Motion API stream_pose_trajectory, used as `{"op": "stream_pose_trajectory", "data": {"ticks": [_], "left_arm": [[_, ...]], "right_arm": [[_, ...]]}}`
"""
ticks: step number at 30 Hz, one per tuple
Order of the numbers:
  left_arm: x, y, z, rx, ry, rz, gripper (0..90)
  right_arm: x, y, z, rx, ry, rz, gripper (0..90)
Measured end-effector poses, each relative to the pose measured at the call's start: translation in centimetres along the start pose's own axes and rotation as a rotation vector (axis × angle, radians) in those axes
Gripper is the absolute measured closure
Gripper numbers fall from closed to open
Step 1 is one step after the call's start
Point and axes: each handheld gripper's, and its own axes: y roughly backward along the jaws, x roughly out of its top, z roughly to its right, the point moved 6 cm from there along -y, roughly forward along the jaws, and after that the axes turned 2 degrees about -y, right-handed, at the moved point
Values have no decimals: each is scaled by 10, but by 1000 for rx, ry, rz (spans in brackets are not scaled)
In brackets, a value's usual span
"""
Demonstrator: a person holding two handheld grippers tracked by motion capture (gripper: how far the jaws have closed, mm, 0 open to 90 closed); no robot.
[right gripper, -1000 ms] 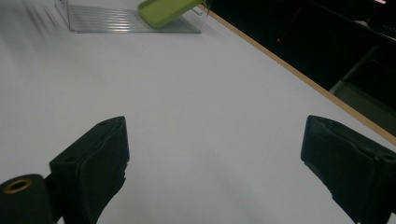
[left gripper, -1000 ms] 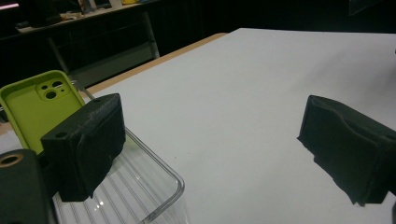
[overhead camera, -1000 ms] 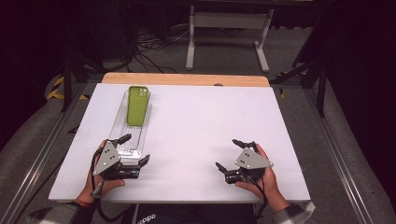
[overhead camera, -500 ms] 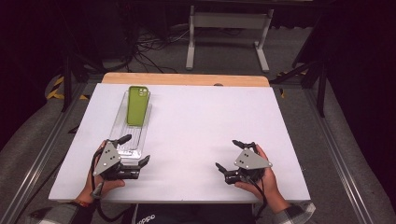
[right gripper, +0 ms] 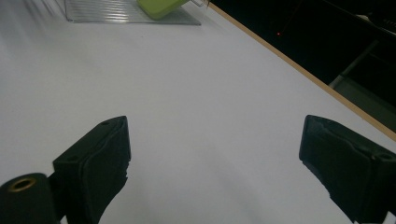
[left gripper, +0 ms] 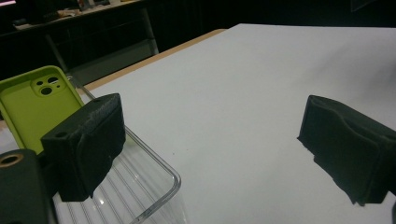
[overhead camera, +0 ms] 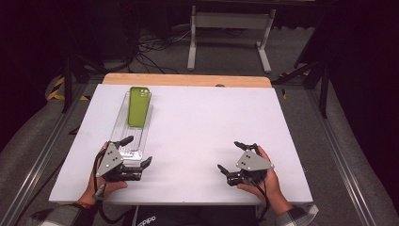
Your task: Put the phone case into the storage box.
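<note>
We hold the left gripper [overhead camera: 137, 157] near the left front of the table with its jaws spread wide and nothing between them, right at the near end of the clear plastic tray [overhead camera: 123, 141]; the right gripper [overhead camera: 234, 156], likewise released and empty, rests over bare table at the right front, well apart from the tray. The green phone case [overhead camera: 138, 106] lies in the far half of that tray, camera cut-out toward the far edge. The main risk, as we judge it, is the light tray — a jaw catching its near rim could slide or tip it, and the smooth case could shift inside. The white tabletop [overhead camera: 211, 117] looks slick, with a wooden strip [overhead camera: 188, 80] along its far edge, and beyond it we see a dark room with cables on the floor and a pale metal stand [overhead camera: 228, 21].
</note>
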Motion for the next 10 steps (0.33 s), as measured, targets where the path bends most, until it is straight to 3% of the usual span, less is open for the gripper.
{"op": "stream_pose_trajectory", "data": {"ticks": [10], "left_arm": [[-1,-3,1,-5,8,-6,78]], "right_arm": [[-2,0,1,0,-4,-6,103]]}}
